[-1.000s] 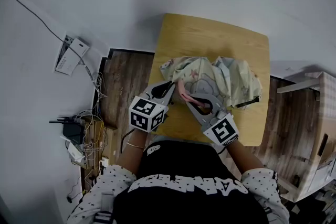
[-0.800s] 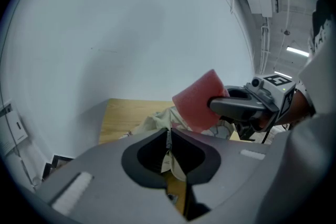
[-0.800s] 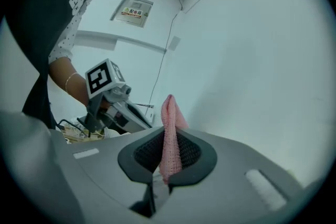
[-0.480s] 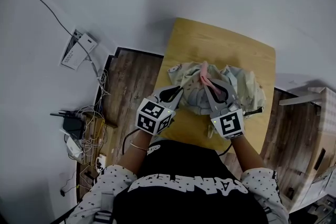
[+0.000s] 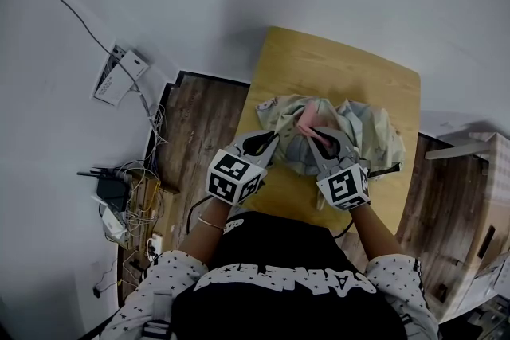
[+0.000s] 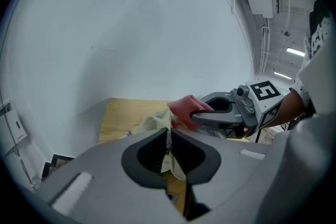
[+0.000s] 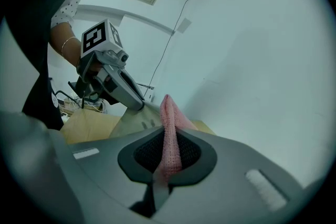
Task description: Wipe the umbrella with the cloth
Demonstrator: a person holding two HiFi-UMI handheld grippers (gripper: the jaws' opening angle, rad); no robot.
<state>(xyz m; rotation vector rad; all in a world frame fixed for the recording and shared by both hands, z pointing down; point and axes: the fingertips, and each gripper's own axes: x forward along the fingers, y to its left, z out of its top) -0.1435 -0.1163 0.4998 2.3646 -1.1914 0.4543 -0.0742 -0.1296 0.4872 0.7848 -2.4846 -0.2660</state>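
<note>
Left tool (image 5: 269, 146) clamped on umbrella (image 5: 362, 123) fabric, likely steadying it on bench (image 5: 335, 64); right tool (image 5: 319, 135) pinches pink cloth (image 5: 306, 120) over canopy's near side, for wiping.

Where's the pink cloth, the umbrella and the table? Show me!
pink cloth (image 7: 169, 128): right gripper view, on the fold pinched between the jaws.
umbrella (image 5: 366, 125): head view, on its crumpled patterned fabric.
table (image 5: 343, 64): head view, on the bare wooden top beyond the umbrella.

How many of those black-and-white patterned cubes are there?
2. The left cube sits on the left gripper, the right cube on the right gripper. None appears hidden.
</note>
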